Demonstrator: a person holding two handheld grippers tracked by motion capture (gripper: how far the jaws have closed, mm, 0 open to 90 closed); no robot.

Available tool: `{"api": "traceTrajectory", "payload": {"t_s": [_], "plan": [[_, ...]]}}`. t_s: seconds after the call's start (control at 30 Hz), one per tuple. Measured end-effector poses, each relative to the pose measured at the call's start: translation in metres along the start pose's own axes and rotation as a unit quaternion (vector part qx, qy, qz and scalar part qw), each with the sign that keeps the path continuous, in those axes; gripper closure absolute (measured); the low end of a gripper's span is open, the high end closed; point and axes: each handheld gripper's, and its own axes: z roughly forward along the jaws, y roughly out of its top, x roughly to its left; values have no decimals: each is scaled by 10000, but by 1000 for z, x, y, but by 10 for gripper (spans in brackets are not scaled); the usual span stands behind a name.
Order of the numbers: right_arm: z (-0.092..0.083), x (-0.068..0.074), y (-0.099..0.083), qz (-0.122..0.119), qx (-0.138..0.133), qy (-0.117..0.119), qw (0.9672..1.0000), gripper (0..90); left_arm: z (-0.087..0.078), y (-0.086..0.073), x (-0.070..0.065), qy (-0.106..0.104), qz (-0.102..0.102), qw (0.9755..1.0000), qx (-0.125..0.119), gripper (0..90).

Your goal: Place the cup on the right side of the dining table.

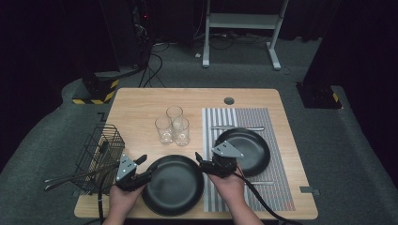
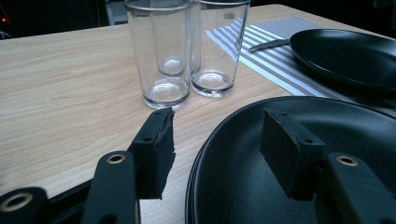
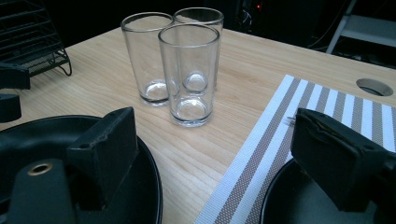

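On the counter (image 1: 141, 101), the near black plate (image 1: 172, 184) lies flat beside the striped placemat (image 1: 244, 117), where a second black plate (image 1: 246, 150) already rests. Left hand-held gripper (image 2: 212, 140) is spread, its jaws straddling the near plate's rim without pinching it. Right hand-held gripper (image 3: 210, 154) is spread too, hovering between the two plates and holding nothing. Judging by this, the near plate is not yet gripped; lifting and placing it remain.

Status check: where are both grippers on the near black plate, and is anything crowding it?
Left gripper open, straddling near black plate left rim. Right gripper open at right rim, no grip. Three glasses behind, second plate on striped mat right.
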Motion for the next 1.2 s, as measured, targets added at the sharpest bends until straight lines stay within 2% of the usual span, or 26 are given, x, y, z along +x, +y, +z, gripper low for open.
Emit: {"api": "traceTrajectory", "payload": {"t_s": [1.2], "plan": [[45,17,39,-151,-17,212,9997,150,-4,1,5,-35,-102,9999,-77,445]]}}
